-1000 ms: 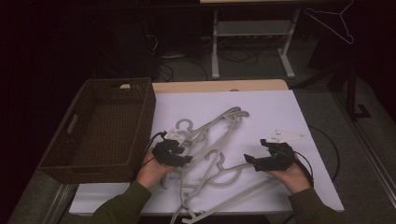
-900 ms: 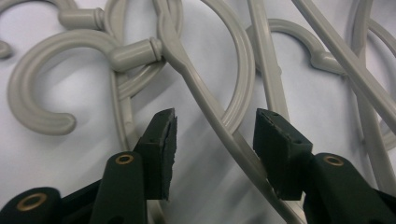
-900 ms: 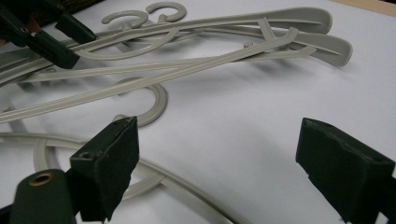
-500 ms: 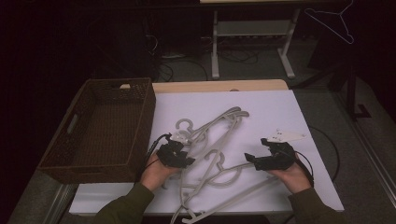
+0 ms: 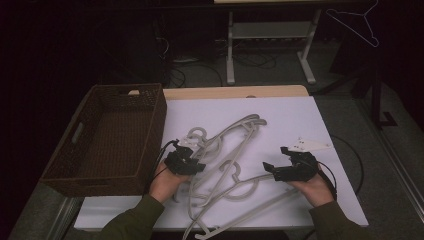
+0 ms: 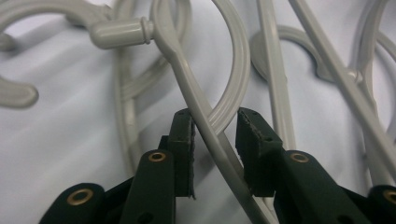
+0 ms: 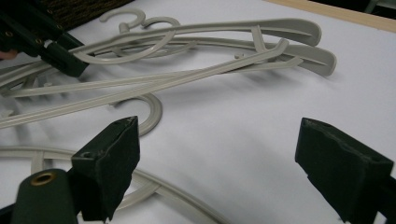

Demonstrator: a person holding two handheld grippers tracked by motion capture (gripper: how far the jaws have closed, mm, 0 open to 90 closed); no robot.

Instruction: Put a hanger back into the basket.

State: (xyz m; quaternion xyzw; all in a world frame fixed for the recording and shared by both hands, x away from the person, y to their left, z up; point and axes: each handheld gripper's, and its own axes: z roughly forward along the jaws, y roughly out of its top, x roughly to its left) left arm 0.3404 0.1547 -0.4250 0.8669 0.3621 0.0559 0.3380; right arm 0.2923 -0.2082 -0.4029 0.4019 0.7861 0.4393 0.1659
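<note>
Currently the left gripper (image 6: 215, 121) has just been closing; its jaws straddle an arm of one grey hanger (image 6: 196, 93) in the pile on the white table (image 5: 300, 115), pads not yet pressing. Right gripper (image 7: 217, 163) gapes wide, empty, just right of the pile.

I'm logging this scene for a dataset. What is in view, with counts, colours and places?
hangers: a tangled pile, count unclear, pale grey, middle of the sheet.
basket: one, dark brown wicker, left side of the table.
sheet: one, white, covers most of the table.
table: one, light wood edge at the far side.
wire hanger: one, pale, hanging at the top right.
left tongs: black, jaws have just been closing around a hanger arm, a gap left on one side.
right tongs: black, open, over the sheet.
hands: two, dark green sleeves, at the near edge.
</note>
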